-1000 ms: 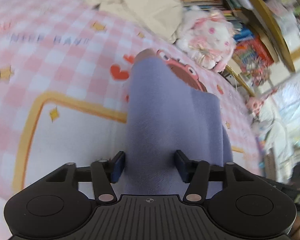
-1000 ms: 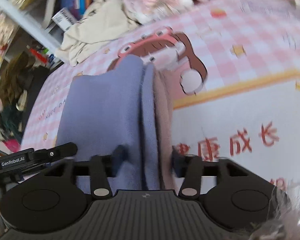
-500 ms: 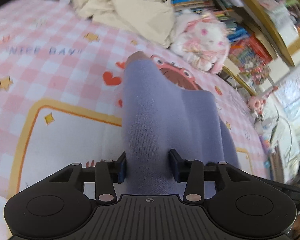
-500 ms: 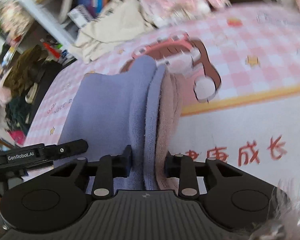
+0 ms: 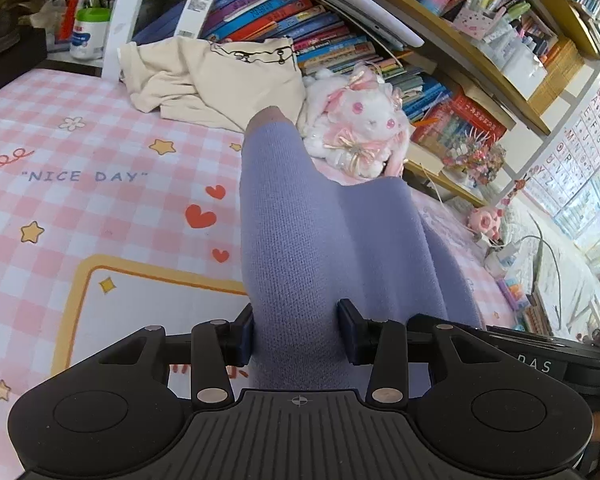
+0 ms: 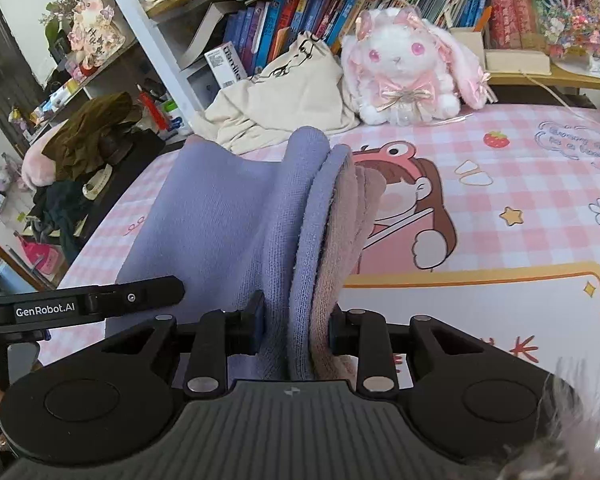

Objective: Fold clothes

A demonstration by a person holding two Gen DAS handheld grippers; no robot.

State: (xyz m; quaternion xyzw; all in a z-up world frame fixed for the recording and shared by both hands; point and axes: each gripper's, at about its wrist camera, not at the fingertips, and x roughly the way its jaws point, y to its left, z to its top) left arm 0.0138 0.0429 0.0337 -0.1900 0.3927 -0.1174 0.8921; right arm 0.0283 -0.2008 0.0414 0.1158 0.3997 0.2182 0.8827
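Note:
A lavender knit garment with a pinkish-beige fleece lining hangs between both grippers above a pink checked bed cover. In the left wrist view my left gripper (image 5: 296, 330) is shut on a thick fold of the garment (image 5: 316, 248). In the right wrist view my right gripper (image 6: 296, 330) is shut on bunched layers of the same garment (image 6: 236, 220), the beige lining (image 6: 340, 240) on its right side. The left gripper's body (image 6: 80, 306) shows at the left of the right wrist view.
The bed cover (image 5: 100, 184) has a yellow-framed white panel. At its far edge lie a crumpled cream cloth (image 5: 208, 76) and a white-pink plush rabbit (image 6: 408, 68). Bookshelves (image 5: 320, 28) stand behind. A dark clothes pile (image 6: 88, 136) lies at the left.
Both grippers have lifted the garment and tilted up, so the shelves and rabbit now show. The fingers of both have closed tighter on the fabric.

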